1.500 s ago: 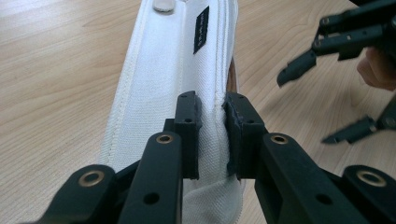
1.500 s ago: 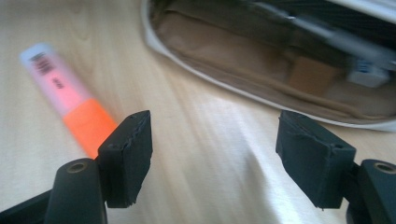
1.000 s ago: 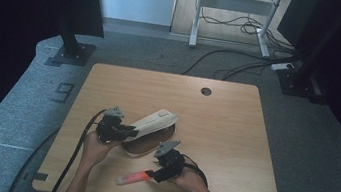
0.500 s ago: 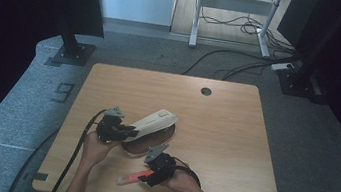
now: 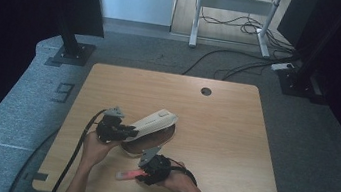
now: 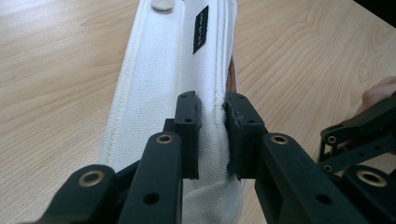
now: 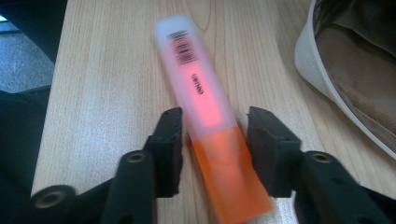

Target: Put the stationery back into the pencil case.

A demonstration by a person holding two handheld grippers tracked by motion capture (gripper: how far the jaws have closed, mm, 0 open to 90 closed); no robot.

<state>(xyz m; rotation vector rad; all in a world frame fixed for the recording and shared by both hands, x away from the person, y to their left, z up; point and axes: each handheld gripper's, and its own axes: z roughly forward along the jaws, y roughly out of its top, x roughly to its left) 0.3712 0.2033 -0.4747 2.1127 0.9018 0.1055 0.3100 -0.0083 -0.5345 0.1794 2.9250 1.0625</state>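
Right gripper view showing a barcode on the translucent pink plastic highlighter (image 7: 201, 88), lying at twelve o'clock between the right gripper (image 7: 214, 140)'s closing, not-yet-touching jaws, left gripper (image 6: 212, 135) clenching the white canvas pencil case (image 6: 163, 84).

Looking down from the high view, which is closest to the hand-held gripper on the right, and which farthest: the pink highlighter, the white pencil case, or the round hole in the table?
1. Pink highlighter: lies between the jaws of the right hand-held gripper, near the table's front edge.
2. White pencil case: just beyond, towards the middle, pinched by the left hand-held gripper.
3. Round hole: farthest, near the table's back edge.
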